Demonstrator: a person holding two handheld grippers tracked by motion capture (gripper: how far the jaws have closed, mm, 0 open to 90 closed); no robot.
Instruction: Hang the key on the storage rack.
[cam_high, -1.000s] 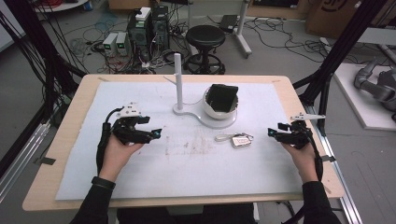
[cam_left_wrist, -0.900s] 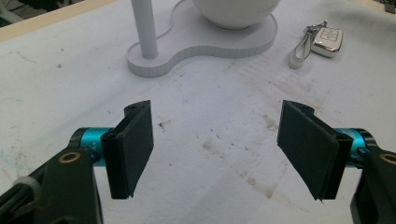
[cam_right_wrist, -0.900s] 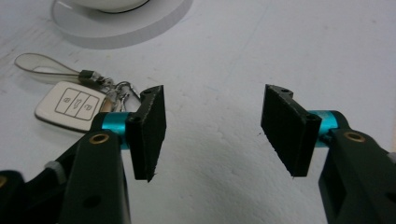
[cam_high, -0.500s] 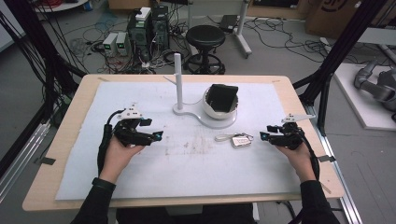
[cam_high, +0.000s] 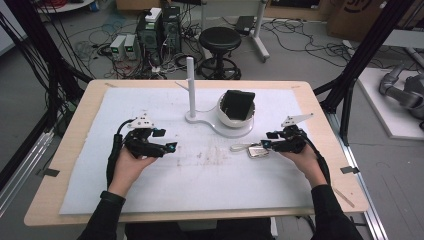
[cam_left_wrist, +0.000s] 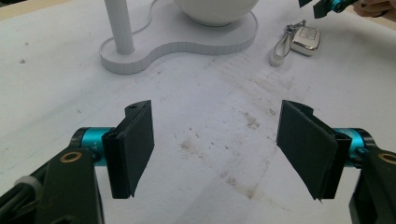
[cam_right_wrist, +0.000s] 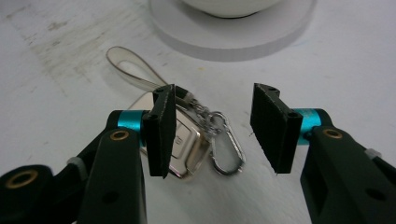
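Your right gripper (cam_right_wrist: 210, 126): jaws wide, straddling the key fob (cam_right_wrist: 184, 142), apparently lined up to grasp. Left gripper (cam_left_wrist: 217, 149): wide, empty, parked over bare mat (cam_left_wrist: 210, 93).

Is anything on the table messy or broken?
Nothing looks broken. The white mat has brownish smudges in the middle, near the key fob. The fob lies flat beside the white stand.

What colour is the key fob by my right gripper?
Shiny silver key fob, with a clear loop strap; the right gripper view shows it best.
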